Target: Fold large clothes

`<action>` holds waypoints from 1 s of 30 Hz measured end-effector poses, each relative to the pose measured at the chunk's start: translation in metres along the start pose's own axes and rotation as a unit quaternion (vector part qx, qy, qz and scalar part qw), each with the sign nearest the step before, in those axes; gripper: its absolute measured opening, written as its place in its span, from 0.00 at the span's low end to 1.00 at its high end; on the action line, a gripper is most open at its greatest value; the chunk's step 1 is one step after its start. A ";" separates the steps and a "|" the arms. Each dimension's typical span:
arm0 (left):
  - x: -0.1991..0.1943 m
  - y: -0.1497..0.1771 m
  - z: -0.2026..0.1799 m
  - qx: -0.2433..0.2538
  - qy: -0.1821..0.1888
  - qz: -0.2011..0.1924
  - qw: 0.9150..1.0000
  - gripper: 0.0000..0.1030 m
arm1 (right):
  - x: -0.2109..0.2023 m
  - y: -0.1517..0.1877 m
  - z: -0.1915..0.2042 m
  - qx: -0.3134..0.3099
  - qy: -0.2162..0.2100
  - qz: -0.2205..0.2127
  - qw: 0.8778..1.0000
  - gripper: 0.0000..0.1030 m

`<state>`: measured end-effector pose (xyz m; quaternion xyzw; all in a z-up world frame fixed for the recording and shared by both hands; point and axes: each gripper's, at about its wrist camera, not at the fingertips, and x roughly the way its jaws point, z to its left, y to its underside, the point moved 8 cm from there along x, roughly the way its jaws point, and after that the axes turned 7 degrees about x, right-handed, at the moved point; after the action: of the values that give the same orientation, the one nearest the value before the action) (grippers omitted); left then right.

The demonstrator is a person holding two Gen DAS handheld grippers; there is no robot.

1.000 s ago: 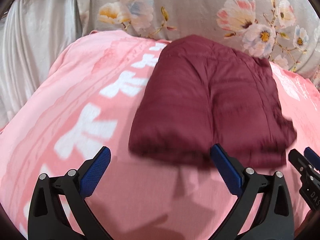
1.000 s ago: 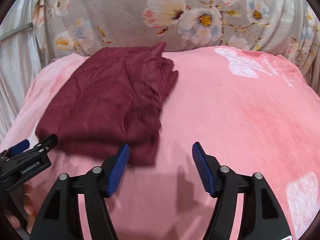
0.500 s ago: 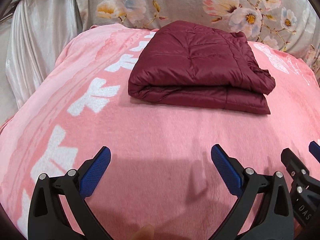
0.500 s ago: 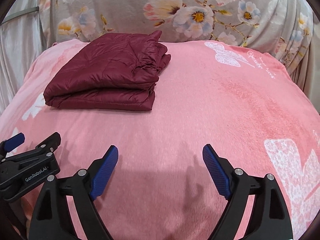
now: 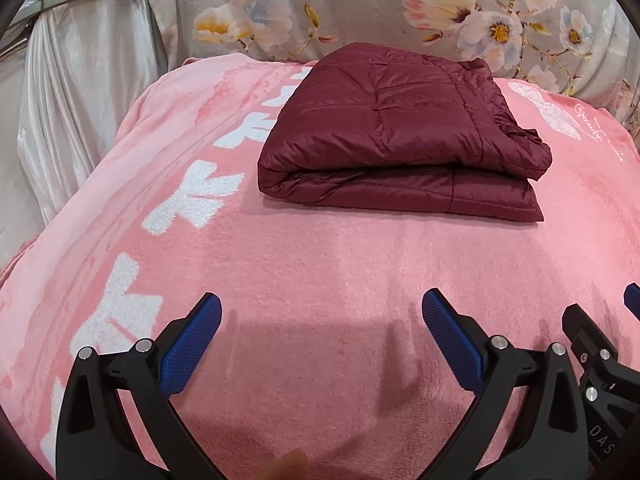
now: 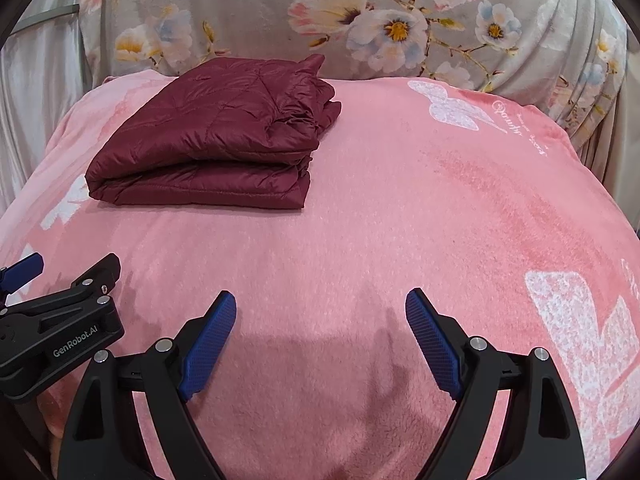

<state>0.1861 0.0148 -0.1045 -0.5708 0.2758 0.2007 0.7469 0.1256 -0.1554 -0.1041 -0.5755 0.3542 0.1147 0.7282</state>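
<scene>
Surface: a pink plush blanket (image 5: 320,272) with white printed butterfly-like motifs and a line of script, spread smooth over a raised, padded support. Its far edge meets a grey cloth with a large floral print (image 6: 360,20), which hangs as a backdrop behind the blanket. To the left of the blanket, pale satin-like drapery (image 5: 80,92) falls in vertical folds, crossed by a grey band.

Task item: a maroon quilted jacket (image 5: 400,140) lies folded into a compact rectangle on the far part of the blanket, close to the floral cloth. Two stacked layers show along its near edge; the right end is bunched and less even. It rests flat and nothing touches it.

Left hand-held gripper (image 5: 320,332): jaws spread wide, blue pads clear of the blanket's pile as far as can be told, nothing between them. It sits well short of the jacket, over the near part of the blanket.

Right hand-held gripper (image 6: 320,332): jaws likewise spread, having just widened, nothing between them. It is just beside the left one, equally apart from the jacket.

A fingertip (image 5: 288,464) shows at the lower edge of the left wrist view.
</scene>
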 end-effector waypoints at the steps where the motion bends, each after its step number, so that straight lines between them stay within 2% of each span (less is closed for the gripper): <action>1: 0.000 0.000 -0.001 0.002 -0.001 -0.001 1.000 0.95 | 0.000 0.000 0.000 0.001 0.000 0.000 1.000 0.82; 30: -0.007 0.003 0.005 -0.007 -0.013 -0.005 1.000 0.95 | -0.004 -0.001 0.010 -0.022 0.000 -0.011 1.000 0.82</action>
<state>0.1800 0.0209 -0.1018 -0.5749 0.2617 0.2069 0.7472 0.1271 -0.1452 -0.1004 -0.5950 0.3452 0.1146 0.7167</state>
